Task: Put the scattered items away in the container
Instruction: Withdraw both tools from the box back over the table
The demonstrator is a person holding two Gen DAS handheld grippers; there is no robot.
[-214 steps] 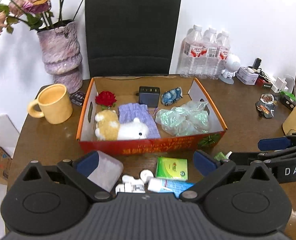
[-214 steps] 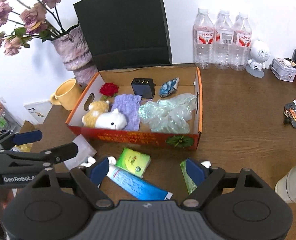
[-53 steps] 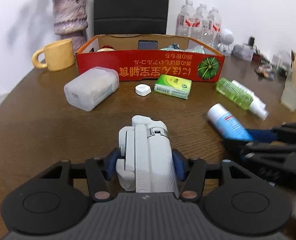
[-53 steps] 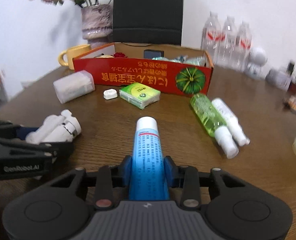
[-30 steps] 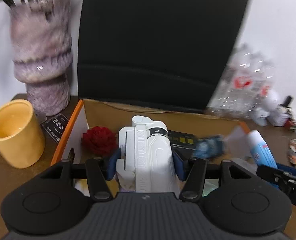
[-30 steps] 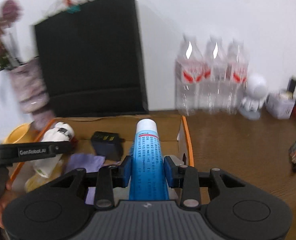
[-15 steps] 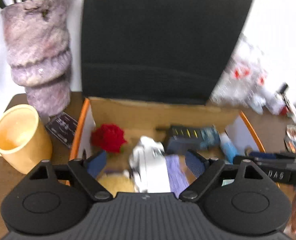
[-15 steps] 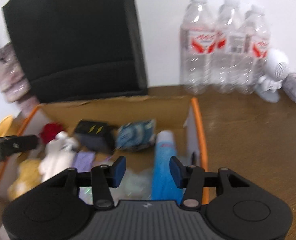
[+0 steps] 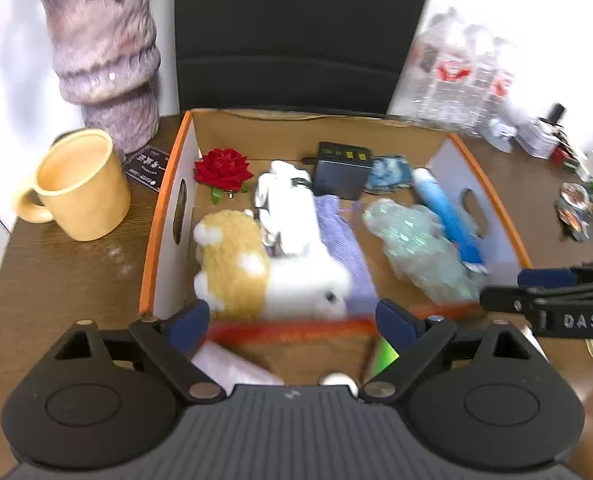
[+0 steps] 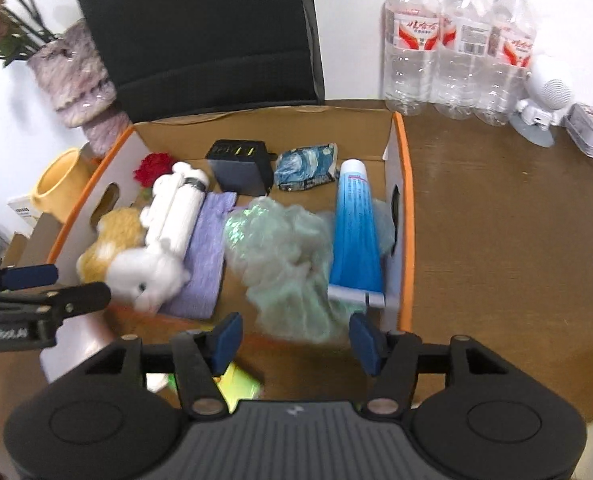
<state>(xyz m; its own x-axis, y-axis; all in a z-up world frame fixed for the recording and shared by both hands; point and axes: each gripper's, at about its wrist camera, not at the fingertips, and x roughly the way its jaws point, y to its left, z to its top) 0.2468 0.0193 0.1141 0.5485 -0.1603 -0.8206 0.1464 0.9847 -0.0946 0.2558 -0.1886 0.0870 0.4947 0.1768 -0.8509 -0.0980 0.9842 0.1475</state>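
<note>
Brown table (image 10: 496, 208), one cardboard box (image 10: 401, 168), three water bottles (image 10: 460, 40), both hand-held grippers (image 9: 292, 322) (image 10: 294, 340) just opened, empty.

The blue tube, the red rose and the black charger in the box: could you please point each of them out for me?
blue tube (image 10: 354, 236): right wrist view, middle of its body.
red rose (image 9: 223, 164): left wrist view, centre of the bloom.
black charger (image 10: 240, 167): right wrist view, its top face.

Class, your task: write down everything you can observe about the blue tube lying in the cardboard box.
The blue tube looks like soft plastic, bright blue with a white round cap at the far end and a flat white crimped seam at the near end; small print runs along it. It lies lengthwise against the box's right wall, resting partly on crumpled clear wrapping. Nothing grips it.
</note>
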